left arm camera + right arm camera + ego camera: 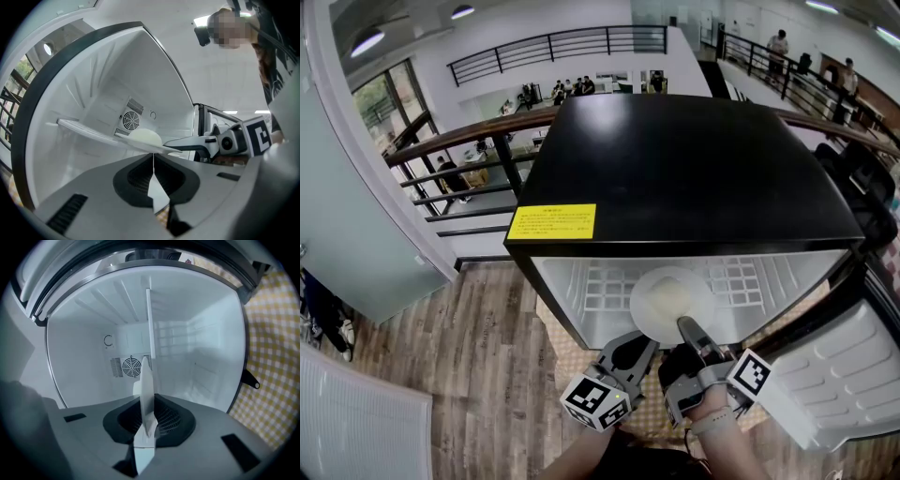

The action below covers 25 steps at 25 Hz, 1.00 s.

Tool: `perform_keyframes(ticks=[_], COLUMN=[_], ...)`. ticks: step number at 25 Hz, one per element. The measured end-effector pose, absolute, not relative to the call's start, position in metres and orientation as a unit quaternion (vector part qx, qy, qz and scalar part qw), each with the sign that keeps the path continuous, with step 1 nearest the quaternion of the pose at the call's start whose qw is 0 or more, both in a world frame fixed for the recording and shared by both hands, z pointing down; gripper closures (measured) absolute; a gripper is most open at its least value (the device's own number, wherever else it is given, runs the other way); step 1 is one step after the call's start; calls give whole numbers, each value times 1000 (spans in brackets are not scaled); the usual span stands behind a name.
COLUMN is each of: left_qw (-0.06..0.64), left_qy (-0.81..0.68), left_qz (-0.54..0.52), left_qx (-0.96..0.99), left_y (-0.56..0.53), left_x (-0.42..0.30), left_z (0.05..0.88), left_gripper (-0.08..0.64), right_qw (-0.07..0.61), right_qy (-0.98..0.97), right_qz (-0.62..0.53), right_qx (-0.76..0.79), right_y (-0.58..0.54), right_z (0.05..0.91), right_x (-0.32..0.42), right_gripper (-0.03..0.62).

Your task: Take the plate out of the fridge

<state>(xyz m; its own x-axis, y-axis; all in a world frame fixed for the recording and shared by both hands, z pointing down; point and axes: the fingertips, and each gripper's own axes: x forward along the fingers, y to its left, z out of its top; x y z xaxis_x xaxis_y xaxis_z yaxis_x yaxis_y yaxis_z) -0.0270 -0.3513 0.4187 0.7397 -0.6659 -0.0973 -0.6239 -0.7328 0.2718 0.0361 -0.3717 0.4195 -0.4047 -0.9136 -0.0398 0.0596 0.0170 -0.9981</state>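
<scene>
Right tongs (146, 432) clamped on plate (146, 383) rim (edge-on), fridge (201, 357) interior beyond

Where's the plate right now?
In the head view, the plate sits near the middle of the frame, at the front of the shelf inside the open fridge, with the right gripper clamped on its near rim.

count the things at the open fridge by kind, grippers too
fridge: 1
plate: 1
pale lump on the plate: 1
grippers: 2, left gripper and right gripper
total: 5
</scene>
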Motion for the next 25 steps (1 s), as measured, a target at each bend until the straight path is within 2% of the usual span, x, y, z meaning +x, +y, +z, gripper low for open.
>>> perform_keyframes(ticks=[10,25], left_qw=[115,112], left_qy=[-350,-361], left_qz=[-94,-97], left_qx=[925,921], left_y=[-350,-345], left_x=[-29,-35], left_z=[421,418], left_gripper=[547,547], right_qw=[383,403], right_qy=[592,585], right_qz=[-594,-591], right_qx=[-387,-382], right_y=[-375,-380], right_z=[420,419], right_x=[31,30], right_gripper=[535,540])
